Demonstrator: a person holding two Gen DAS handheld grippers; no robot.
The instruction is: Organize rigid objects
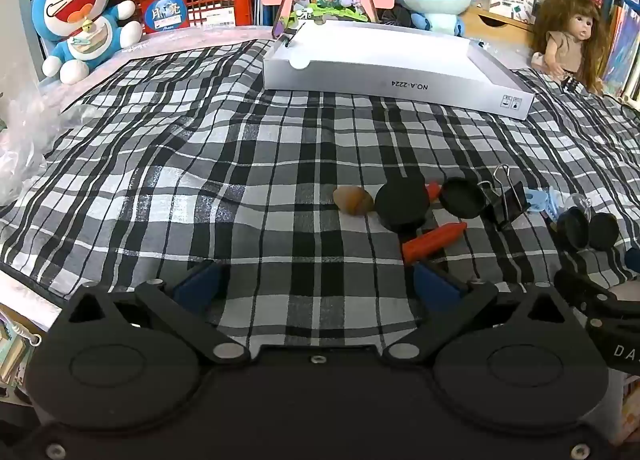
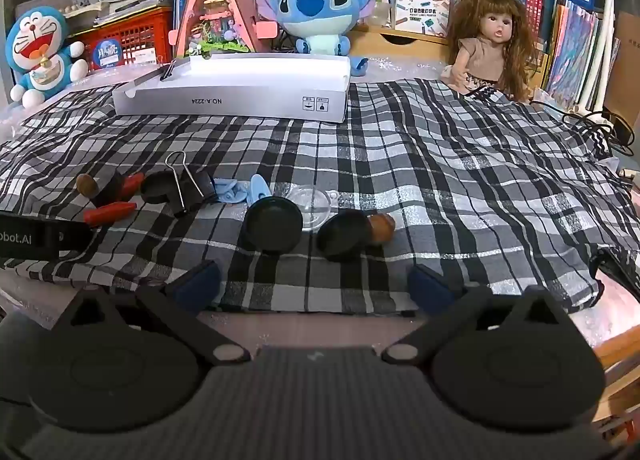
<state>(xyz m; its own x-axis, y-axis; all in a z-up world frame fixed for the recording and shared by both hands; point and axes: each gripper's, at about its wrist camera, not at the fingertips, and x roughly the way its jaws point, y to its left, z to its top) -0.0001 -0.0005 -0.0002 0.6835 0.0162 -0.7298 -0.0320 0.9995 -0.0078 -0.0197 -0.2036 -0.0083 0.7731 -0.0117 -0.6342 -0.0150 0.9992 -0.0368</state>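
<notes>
Small rigid items lie in a row on the checked cloth (image 1: 200, 164). In the left wrist view I see a brown stone (image 1: 353, 200), a black round cap (image 1: 401, 202), an orange crayon (image 1: 434, 242), a black lid (image 1: 462, 197) and a black binder clip (image 1: 506, 200). My left gripper (image 1: 316, 286) hovers open just in front of them, nothing between its blue pads. In the right wrist view a black lid (image 2: 274, 225), a clear dish (image 2: 312, 206), a black cap (image 2: 346, 235) and a brown stone (image 2: 382, 227) lie ahead of my open right gripper (image 2: 314, 286). The white shallow box (image 2: 240, 96) stands at the back.
Plush toys (image 1: 80, 16) (image 2: 318, 16), a doll (image 2: 488, 44), a red crate (image 1: 200, 0) and bookshelves line the back. Blue plastic clips (image 2: 244, 190) lie mid-row. The cloth's front edge (image 2: 320, 306) is just below my right gripper. Cables (image 2: 600, 124) lie at the far right.
</notes>
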